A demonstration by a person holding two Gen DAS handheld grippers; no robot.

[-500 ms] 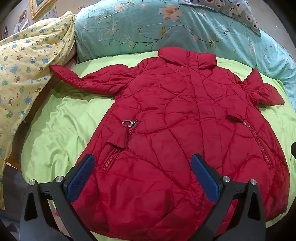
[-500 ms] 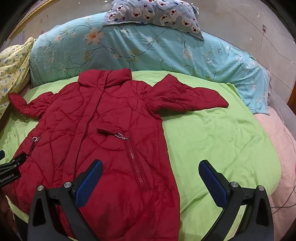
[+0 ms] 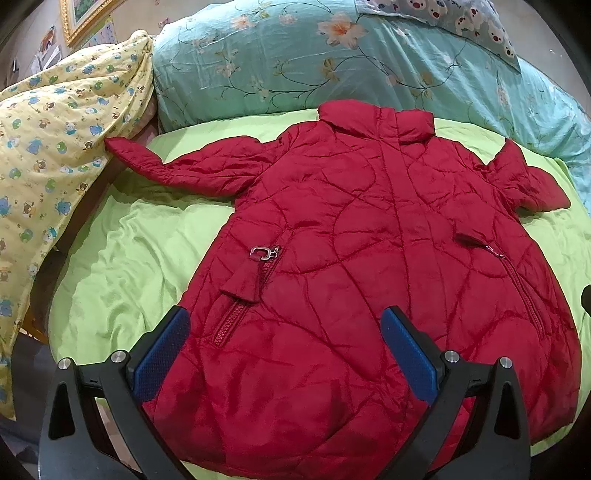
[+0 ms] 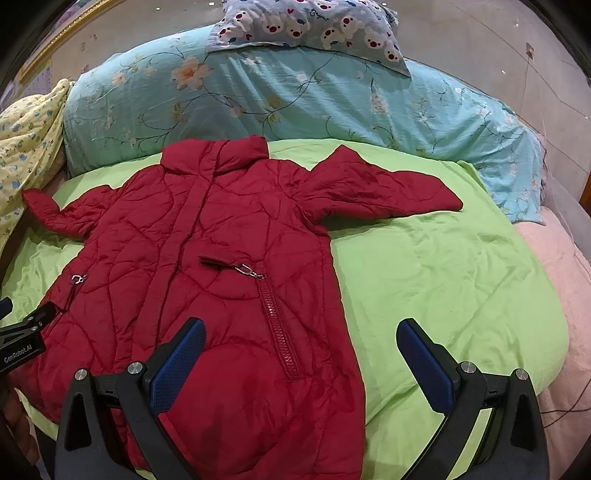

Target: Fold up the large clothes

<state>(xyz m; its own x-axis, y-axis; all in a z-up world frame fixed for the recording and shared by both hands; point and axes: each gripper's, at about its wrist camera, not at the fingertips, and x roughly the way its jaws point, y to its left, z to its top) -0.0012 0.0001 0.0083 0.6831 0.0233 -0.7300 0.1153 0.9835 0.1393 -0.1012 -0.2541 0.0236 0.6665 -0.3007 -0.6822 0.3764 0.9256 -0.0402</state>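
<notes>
A red quilted coat (image 3: 369, 258) lies flat and face up on the green bed sheet (image 3: 122, 266), collar toward the pillows, both sleeves spread out. It also shows in the right wrist view (image 4: 221, 266). My left gripper (image 3: 288, 354) is open and empty, hovering above the coat's lower hem on its left half. My right gripper (image 4: 303, 365) is open and empty, above the coat's lower right edge, with one finger over the coat and the other over the sheet (image 4: 443, 288). The left gripper's body (image 4: 22, 343) shows at the right wrist view's left edge.
A teal floral pillow (image 3: 332, 66) runs along the head of the bed, with a bear-print pillow (image 4: 314, 29) on top. A yellow printed quilt (image 3: 48, 155) is piled at the left side. A pink blanket (image 4: 561, 280) lies at the right edge.
Both views have shifted very slightly; the coat has not moved and both grippers stay open.
</notes>
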